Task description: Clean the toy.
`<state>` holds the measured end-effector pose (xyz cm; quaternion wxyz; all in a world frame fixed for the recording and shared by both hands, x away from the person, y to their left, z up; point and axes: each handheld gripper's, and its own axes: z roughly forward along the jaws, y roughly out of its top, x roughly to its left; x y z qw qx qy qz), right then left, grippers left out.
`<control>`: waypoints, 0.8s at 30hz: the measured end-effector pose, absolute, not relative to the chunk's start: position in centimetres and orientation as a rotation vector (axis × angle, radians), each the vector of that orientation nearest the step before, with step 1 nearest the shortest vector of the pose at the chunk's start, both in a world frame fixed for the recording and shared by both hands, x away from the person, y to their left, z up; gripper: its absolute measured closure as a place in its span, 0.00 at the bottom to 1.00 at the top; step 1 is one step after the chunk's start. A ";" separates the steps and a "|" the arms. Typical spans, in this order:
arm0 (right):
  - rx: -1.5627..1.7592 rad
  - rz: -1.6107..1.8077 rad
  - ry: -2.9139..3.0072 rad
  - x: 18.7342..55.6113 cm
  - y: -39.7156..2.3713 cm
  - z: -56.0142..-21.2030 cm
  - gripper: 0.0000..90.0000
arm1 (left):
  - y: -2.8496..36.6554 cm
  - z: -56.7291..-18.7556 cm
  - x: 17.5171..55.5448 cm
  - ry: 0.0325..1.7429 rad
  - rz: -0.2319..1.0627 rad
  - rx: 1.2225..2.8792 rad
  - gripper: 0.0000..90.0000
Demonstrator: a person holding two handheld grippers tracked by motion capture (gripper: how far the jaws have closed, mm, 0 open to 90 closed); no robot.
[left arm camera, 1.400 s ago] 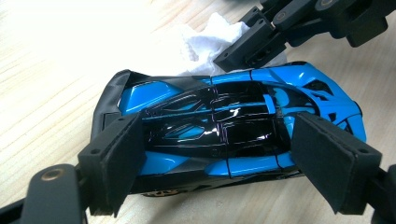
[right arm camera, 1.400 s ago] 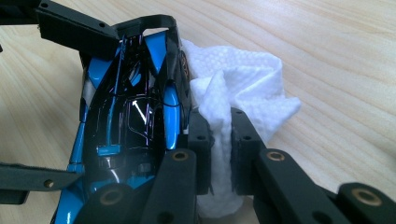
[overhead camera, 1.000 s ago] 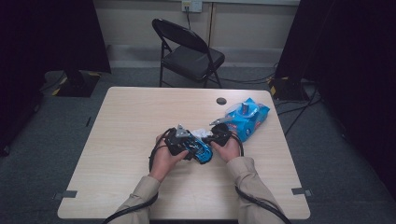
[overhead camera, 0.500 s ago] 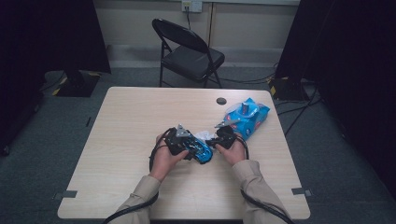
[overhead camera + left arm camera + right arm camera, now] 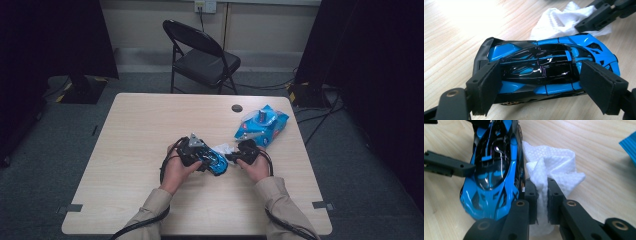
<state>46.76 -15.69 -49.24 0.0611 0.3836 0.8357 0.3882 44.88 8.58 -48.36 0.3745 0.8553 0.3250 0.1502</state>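
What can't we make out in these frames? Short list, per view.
- Toy car wheels and underside: left gripper view, hidden by its own body and the left gripper.
- Tissue lower end: right gripper view, behind the right gripper.
- Blue package print: high view, too small.
- Dark round thing on the table: high view, too small to identify.

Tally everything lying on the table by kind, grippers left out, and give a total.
Blue toy car: 1
White paper wipe: 1
Blue wipes packet: 1
Small dark round thing: 1
Total: 4
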 end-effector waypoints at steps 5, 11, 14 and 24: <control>1.150 1.168 2.553 46.2 -16.3 -49.2 0.91 | 8.6 -48.4 44.9 0.834 0.383 2.189 0.20; 1.142 1.188 2.557 45.3 -16.8 -48.7 0.91 | 8.6 -48.4 44.9 0.833 0.384 2.189 0.20; 1.149 1.217 2.534 45.1 -17.3 -48.0 0.91 | 8.6 -48.3 44.9 0.832 0.381 2.192 0.20; 1.166 1.279 2.418 46.4 -16.9 -45.4 0.91 | 8.6 -48.4 44.9 0.833 0.382 2.188 0.20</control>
